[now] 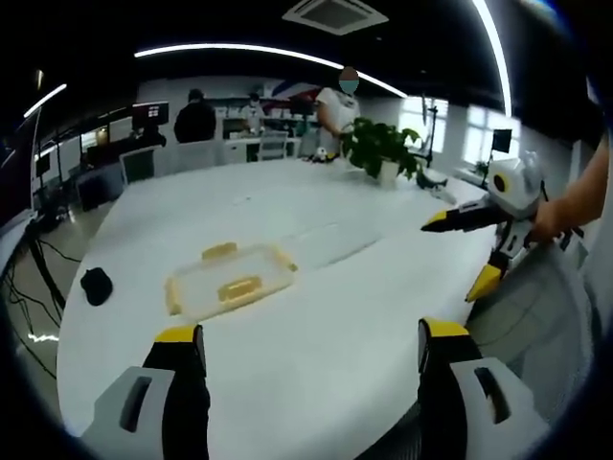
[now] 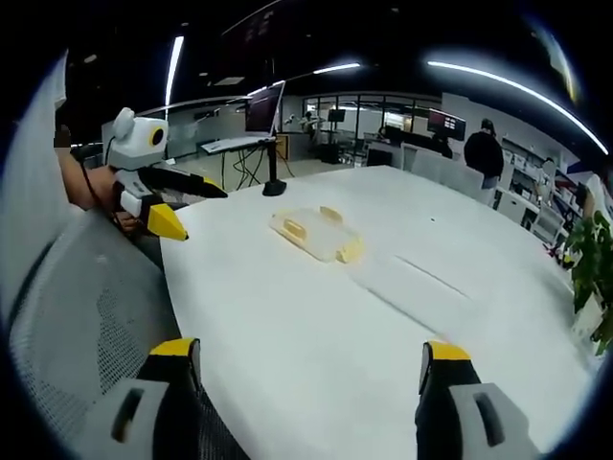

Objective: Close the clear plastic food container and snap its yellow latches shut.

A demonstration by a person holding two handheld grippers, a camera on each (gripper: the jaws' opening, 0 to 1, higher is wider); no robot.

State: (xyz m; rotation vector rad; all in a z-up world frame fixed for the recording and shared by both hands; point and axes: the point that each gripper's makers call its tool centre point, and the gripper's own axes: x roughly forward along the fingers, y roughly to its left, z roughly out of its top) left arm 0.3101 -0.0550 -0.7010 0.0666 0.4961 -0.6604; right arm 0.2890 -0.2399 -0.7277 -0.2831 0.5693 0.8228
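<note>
Container (image 1: pixel 231 280) lid state hard to judge: clear plastic nearly vanishes against the white table (image 1: pixel 316 383); yellow latches (image 1: pixel 219 251) are what give it away, and whether they are snapped cannot be told. A faint clear sheet-like shape beside it, toward the plant (image 1: pixel 381 149), is too washed out to identify. Small dark object (image 1: pixel 96 285) near the table edge, unclear what. People in the background are blurred and small.

Left gripper (image 1: pixel 311 340): jaws spread wide, yellow-tipped, empty, hovering over the near table edge. In the right gripper view the same gripper (image 2: pixel 196 209) comes in from the left, held in a hand (image 2: pixel 96 187), jaws apart, above the table's edge beside a grey mesh chair back (image 2: pixel 86 307).

Right gripper (image 2: pixel 311 353): jaws spread wide, nothing between them. In the left gripper view it (image 1: pixel 465 251) enters from the right, held by a hand (image 1: pixel 548 222), forearm partly cut off by the frame, jaws parted and pointing toward the table.

Container lies flat on the table, ahead of and well apart from both grippers; in the right gripper view it (image 2: pixel 316 233) sits ahead, slightly left of centre, touching neither.
</note>
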